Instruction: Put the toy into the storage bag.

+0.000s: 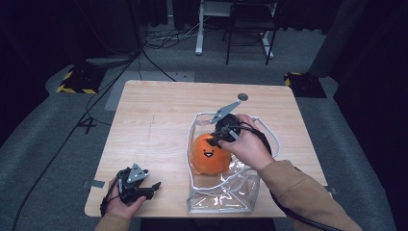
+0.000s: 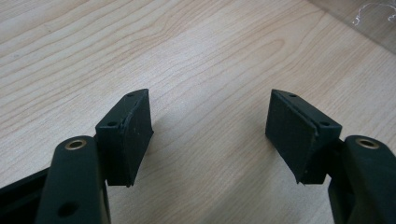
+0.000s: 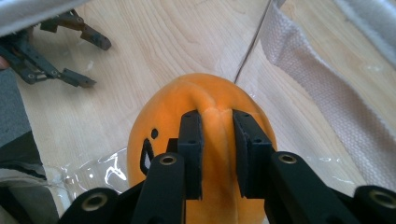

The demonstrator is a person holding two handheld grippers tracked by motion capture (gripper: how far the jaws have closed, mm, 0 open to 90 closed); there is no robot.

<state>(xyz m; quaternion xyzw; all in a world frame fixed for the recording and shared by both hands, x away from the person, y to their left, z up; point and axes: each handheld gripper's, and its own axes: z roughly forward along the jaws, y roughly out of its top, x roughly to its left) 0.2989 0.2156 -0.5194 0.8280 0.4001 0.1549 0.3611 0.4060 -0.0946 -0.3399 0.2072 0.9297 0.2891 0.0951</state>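
The left gripper [image 1: 153, 186] is resting on the table [image 1: 154, 120] with jaws spread and nothing between them; the right gripper [image 3: 217, 140] is pinching a fold of the orange plush [image 3: 205, 100], which is sitting inside the clear bag [image 1: 240, 190]. I judge the plush is being packed; the next move calls for releasing it; no brand or writing is showing, just a stitched face.
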